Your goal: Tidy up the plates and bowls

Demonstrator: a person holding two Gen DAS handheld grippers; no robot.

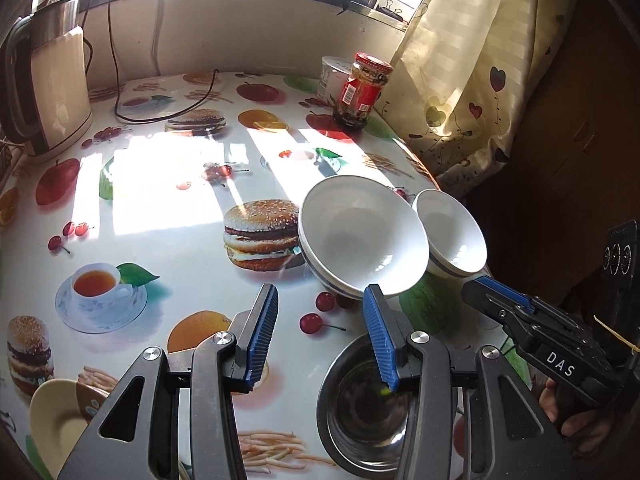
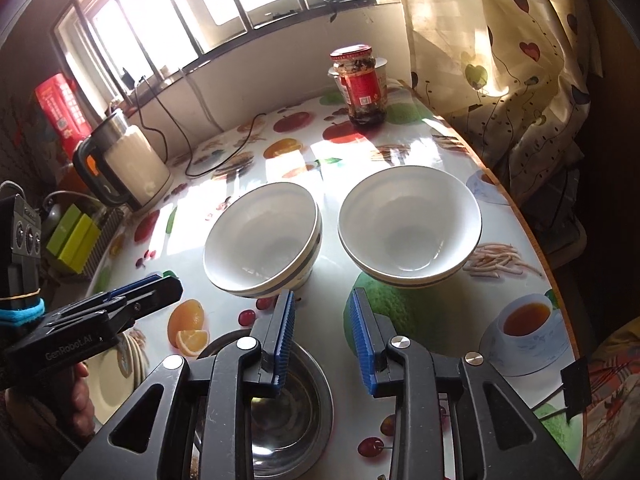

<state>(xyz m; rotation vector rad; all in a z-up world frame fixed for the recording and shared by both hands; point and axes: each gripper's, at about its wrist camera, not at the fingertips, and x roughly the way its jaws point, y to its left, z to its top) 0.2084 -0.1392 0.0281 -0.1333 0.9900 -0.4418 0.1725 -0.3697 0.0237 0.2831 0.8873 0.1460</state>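
Right wrist view shows my right tongs point(image 2: 322, 340) parted a little with nothing between the pads, hanging above the steel bowl point(image 2: 280, 408) on the bench point(image 2: 440, 168). My left tongs point(image 1: 322, 340) stand moderately open, also empty. Just beyond sit two white ceramic bowls: the left white bowl point(image 2: 262, 238), which looks like two nested, and the right white bowl point(image 2: 408, 228) just beside it. I judge them stiff, glazed, slippery and chip-prone, fairly heavy, so I would pinch the near rim, one pad inside, one outside. Cream plates point(image 1: 52, 420) lie at the bench's left edge.
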